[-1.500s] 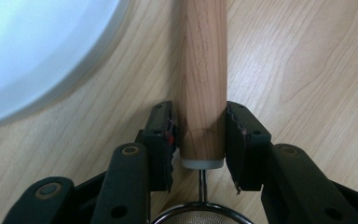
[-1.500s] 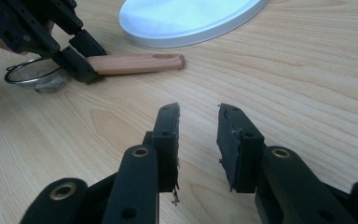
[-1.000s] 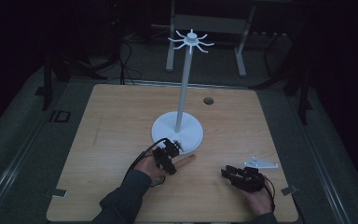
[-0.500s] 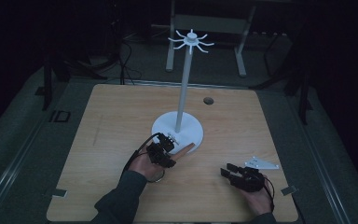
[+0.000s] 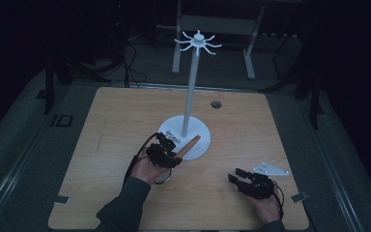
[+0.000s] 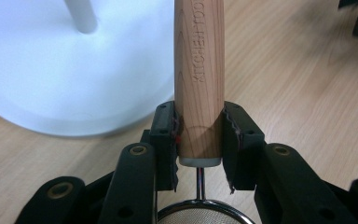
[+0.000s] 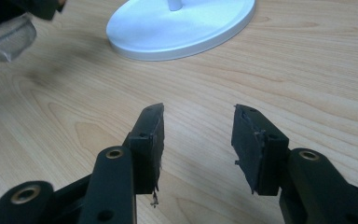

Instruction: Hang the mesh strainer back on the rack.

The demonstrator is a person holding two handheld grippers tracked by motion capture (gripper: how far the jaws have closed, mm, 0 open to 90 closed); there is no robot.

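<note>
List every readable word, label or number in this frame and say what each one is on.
"KITCHEN TOO…": burned along the wooden handle of the strainer clamped in the left gripper; the last letters run past the top of the left gripper view.
"ID": marked on the grey floor left of the table, faint in the high view.
Nothing else readable.

The left gripper has both jaws pressed against the sides of a wooden handle, which runs straight ahead from between them. In the high view the left hand comes up from a dark sleeve behind it. The right gripper has its jaws wide apart with nothing between them, and the right hand holds it low, pointing forward and to the left.
</note>
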